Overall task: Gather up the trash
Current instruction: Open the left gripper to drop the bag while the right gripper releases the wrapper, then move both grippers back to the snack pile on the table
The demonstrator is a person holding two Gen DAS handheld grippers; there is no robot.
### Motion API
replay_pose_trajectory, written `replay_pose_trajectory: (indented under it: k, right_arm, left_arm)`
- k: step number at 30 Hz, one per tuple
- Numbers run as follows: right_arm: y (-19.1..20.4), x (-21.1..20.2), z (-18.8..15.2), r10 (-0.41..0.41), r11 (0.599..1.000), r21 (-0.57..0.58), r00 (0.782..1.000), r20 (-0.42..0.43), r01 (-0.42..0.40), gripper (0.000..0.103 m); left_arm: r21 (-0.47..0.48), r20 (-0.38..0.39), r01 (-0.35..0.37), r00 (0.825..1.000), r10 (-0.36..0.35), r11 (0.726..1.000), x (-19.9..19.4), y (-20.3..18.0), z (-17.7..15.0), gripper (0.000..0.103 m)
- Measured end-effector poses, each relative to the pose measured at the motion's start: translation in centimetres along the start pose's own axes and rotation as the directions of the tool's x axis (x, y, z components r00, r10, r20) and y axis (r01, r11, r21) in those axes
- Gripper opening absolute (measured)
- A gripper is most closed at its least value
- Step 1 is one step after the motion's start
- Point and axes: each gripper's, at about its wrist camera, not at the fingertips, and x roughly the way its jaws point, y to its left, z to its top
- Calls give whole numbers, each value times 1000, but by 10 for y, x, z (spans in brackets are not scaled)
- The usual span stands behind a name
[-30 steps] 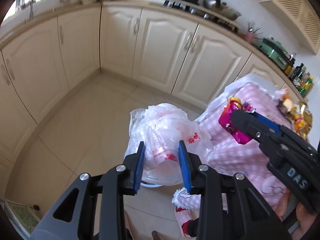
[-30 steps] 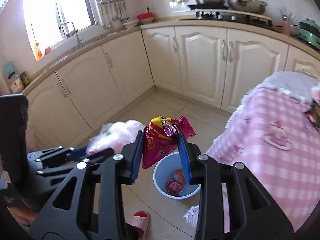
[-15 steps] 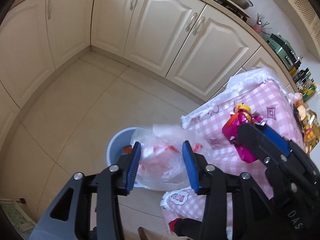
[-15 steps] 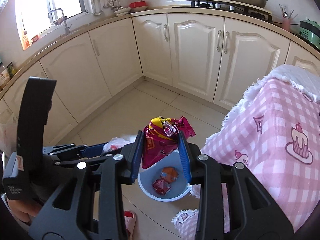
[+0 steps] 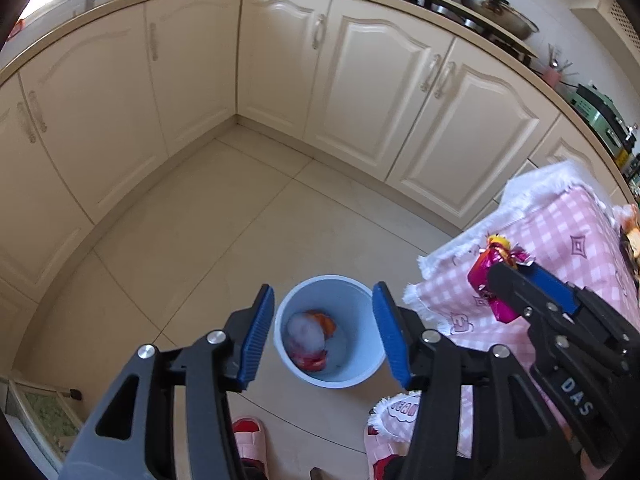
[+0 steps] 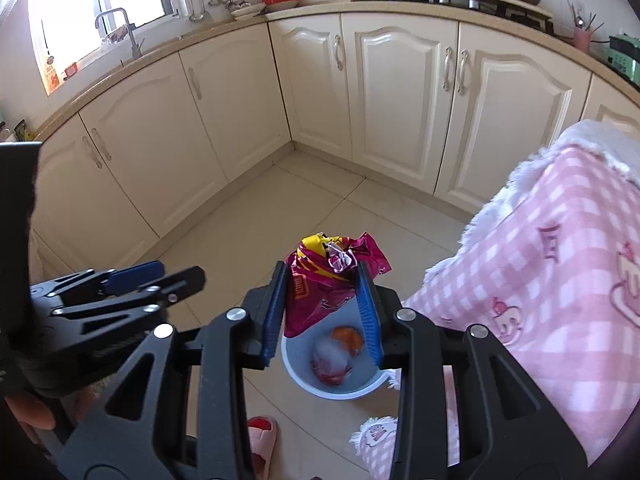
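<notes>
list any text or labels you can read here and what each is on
"DAS": white letters on the black body of the right tool.
Magenta snack wrapper: yellow printing, crumpled and sideways, not readable.
Pink checked tablecloth: cartoon prints, lettering too blurred.
Orange sign at the window: too small.

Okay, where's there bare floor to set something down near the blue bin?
Bare tile lies between the cream cabinets and the round blue plastic bin. It is crowded on the near side, by the pink slippers and the hanging pink checked tablecloth.
</notes>
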Motion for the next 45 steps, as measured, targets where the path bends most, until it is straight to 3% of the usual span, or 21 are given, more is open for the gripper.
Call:
replay_pose_trajectory:
  k: [11,15,24,31,35,40,45]
  right_arm:
    - [0,28,9,24,999,29,999,-32,-23,36]
    - [-1,30,16,-5,999,34,1000,-7,5,59]
    - [1,1,23,-5,1000,30,999,43,3,60]
    - [4,-56,28,0,1000,25,993,121,-3,60]
    - [5,-106,30,-14,1000,11,980,200,12,64]
    - [-14,-172,22,-60,998,23,956,288,56,65]
    - [-59,-223,3,-125,991,82,934,335,103,68]
  left_arm:
    - [-49,-10,-27,1000,27,998,6,19,1,51]
    - [-66,-2,-17,1000,17,998,4,21,3,51]
    - [-53,58,-4,998,7,999,-27,11,9,51]
    - [-32,133,5,991,0,999,-74,-6,10,51]
    - [-8,213,33,977,-30,999,-115,-23,12,57]
    - [68,301,101,946,-117,993,-165,-71,10,60]
    - [146,327,137,928,-179,980,-184,-127,2,67]
